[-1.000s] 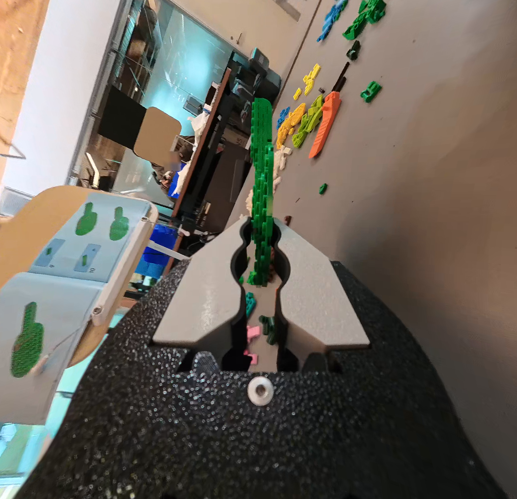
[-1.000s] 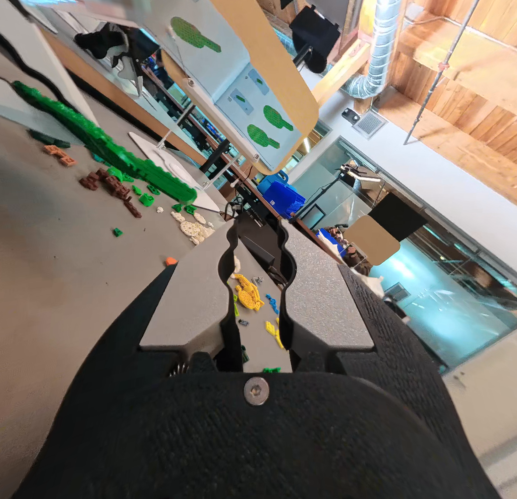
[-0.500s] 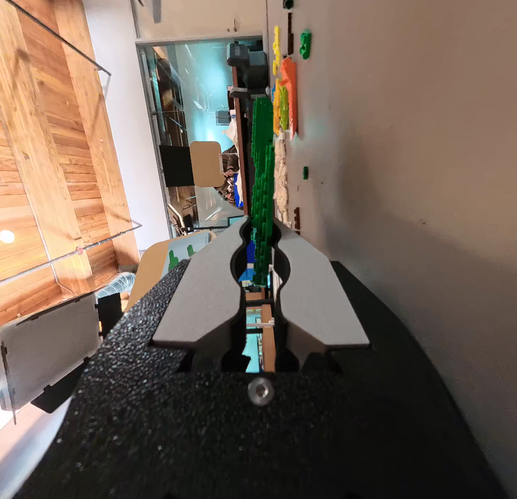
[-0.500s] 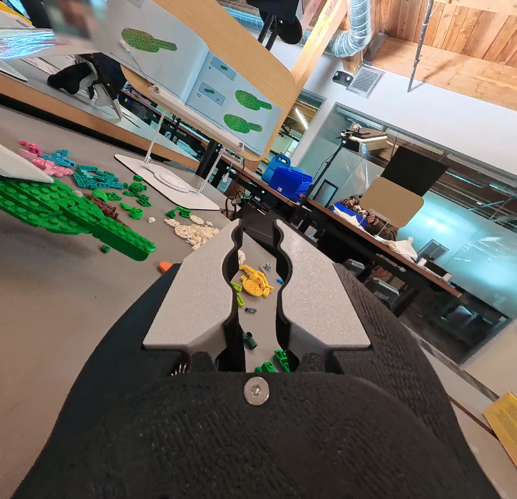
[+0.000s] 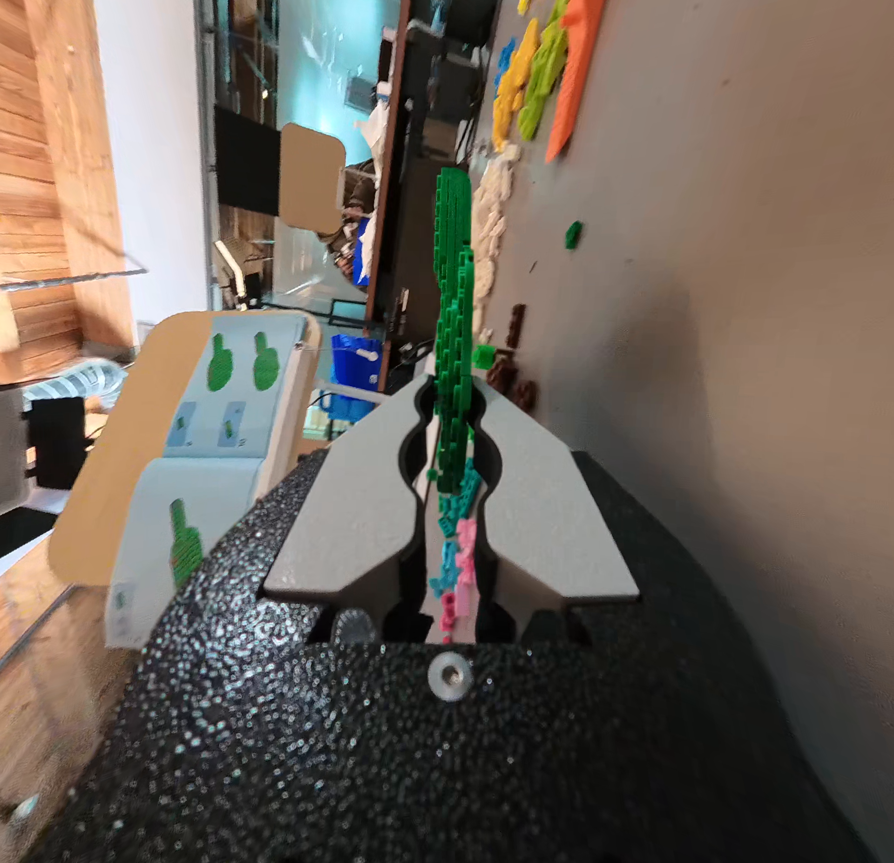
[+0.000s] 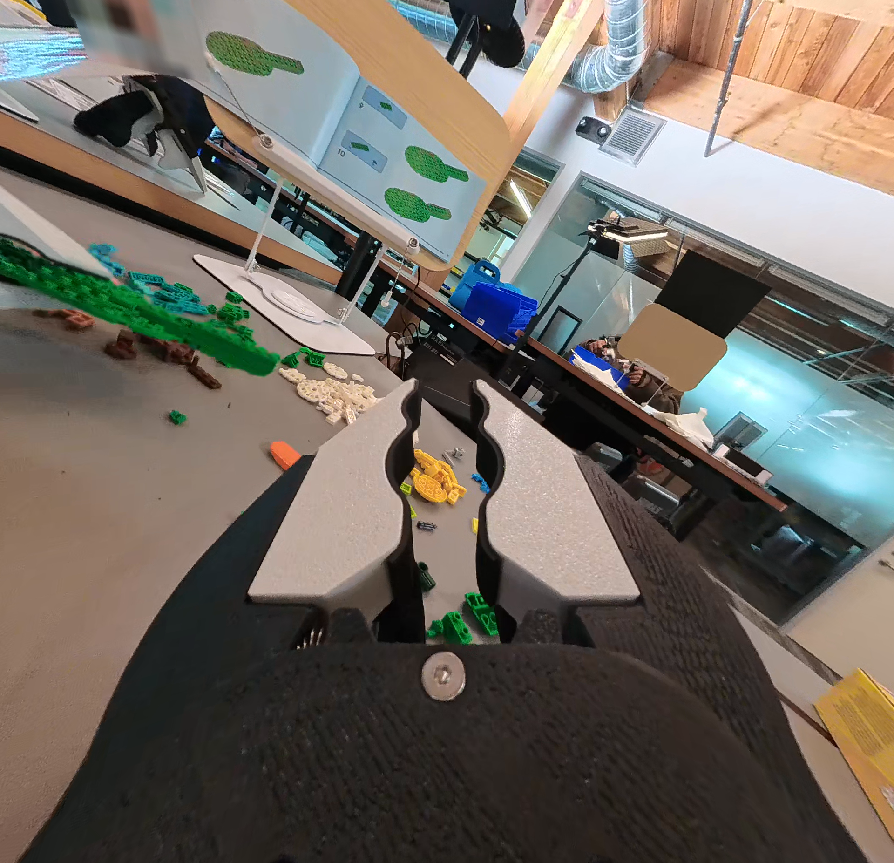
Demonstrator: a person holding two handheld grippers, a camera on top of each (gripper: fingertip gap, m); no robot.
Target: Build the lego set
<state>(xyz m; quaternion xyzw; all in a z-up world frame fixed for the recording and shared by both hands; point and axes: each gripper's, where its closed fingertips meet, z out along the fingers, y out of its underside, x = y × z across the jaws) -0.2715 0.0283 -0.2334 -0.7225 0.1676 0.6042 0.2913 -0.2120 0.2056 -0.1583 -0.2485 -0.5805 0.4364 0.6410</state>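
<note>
My left gripper (image 5: 452, 386) is shut on a long flat green brick assembly (image 5: 453, 278). Both pads press its sides, and it sticks out forward, edge-on, above the grey table (image 5: 725, 307). The same green assembly shows in the right wrist view (image 6: 145, 310), held off the table at the left. My right gripper (image 6: 445, 387) is open and empty, a clear gap between its fingertips (image 6: 406, 394), hovering above the table over yellow pieces (image 6: 433, 481).
An instruction booklet on a white stand (image 6: 348, 128) rises behind the bricks. Loose piles lie on the table: white (image 6: 334, 394), brown (image 6: 164, 351), teal (image 6: 155, 283), small green bricks (image 6: 464, 617), an orange tool (image 5: 575, 65). A yellow booklet (image 6: 861, 743) lies at the right. One gripper's finger ends stand about 20 cm off the other's.
The right jaws narrowed a little over empty air and the right gripper tilted and shifted. The left gripper rolled and swung while keeping its grip on the green assembly.
</note>
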